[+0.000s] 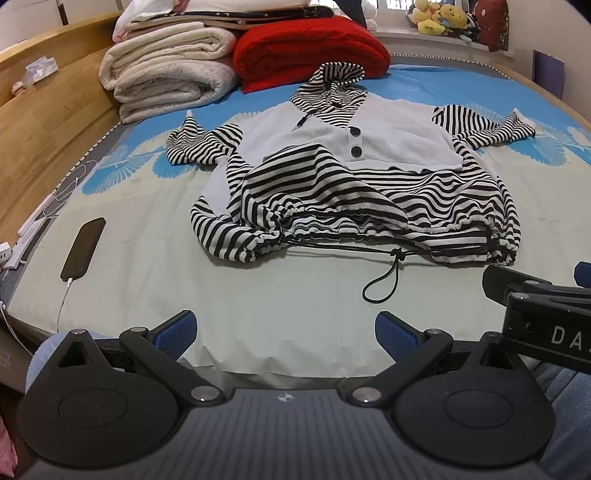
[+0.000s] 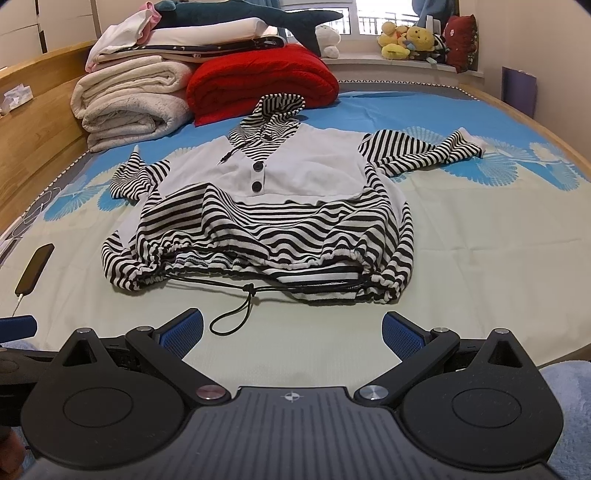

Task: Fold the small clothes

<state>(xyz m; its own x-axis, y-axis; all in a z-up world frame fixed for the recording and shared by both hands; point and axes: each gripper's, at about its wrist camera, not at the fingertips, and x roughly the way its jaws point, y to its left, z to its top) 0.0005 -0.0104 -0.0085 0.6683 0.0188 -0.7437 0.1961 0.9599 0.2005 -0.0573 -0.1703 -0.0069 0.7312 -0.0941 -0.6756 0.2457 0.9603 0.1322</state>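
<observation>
While nothing is gripped, the left claw [image 1: 286,334] is held wide open at the bed's [image 1: 147,258] near edge, the striped hoodie [image 1: 354,173] spread ahead, untouched. Seen from the right claw [image 2: 291,332], equally spread and empty, folding appears unstarted; a sleeve or hem corner must be pinched next.

Hoodie [image 1: 354,177]: one, striped, with two sleeves [image 1: 199,144] and two dark buttons [image 1: 355,140]. Drawcord [image 1: 384,273]: one loop at the hem. Red blanket [image 1: 310,55]: one. Cream blankets [image 1: 162,81]: one folded stack, number of pieces unclear. Phone [image 1: 83,248]: one, with one white cable [image 1: 62,299]. Plush shark [image 2: 251,18]: one. Yellow plush toys [image 2: 406,42]: one cluster on the sill, too small to count. Grippers: two, left [image 1: 286,334] and right [image 2: 293,336], each with two blue pads [image 2: 186,330].
</observation>
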